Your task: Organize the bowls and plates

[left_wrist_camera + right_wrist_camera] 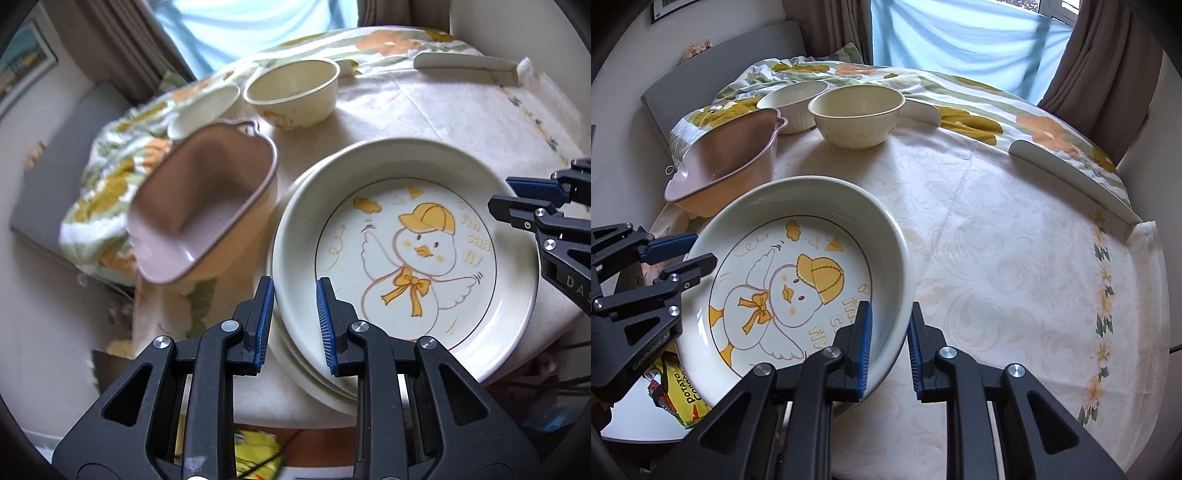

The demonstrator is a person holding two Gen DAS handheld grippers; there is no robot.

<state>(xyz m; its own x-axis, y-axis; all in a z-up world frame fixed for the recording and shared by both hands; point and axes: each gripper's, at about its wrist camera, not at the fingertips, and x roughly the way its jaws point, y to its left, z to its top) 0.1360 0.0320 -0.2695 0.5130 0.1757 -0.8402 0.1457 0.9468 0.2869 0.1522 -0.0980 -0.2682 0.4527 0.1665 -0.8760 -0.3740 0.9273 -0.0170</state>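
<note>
A cream plate with a yellow-capped duck (413, 251) (783, 291) sits between both grippers. My left gripper (295, 321) is shut on its near-left rim, one blue pad inside and one outside. My right gripper (890, 347) is shut on the opposite rim, and it shows at the right edge of the left wrist view (500, 192). The left gripper shows at the left of the right wrist view (703, 249). More plate rims (310, 373) lie stacked under the duck plate. A cream bowl (291, 96) (857, 114) and a white ribbed bowl (207, 107) (792, 101) stand at the back.
A pink rectangular dish with handles (207, 206) (727, 162) stands close to the plate's left. The round table (1015, 258) has a cream cloth, a flowered cloth at the back and a white edge strip (1071, 184). A snack packet (683, 391) lies below the table edge.
</note>
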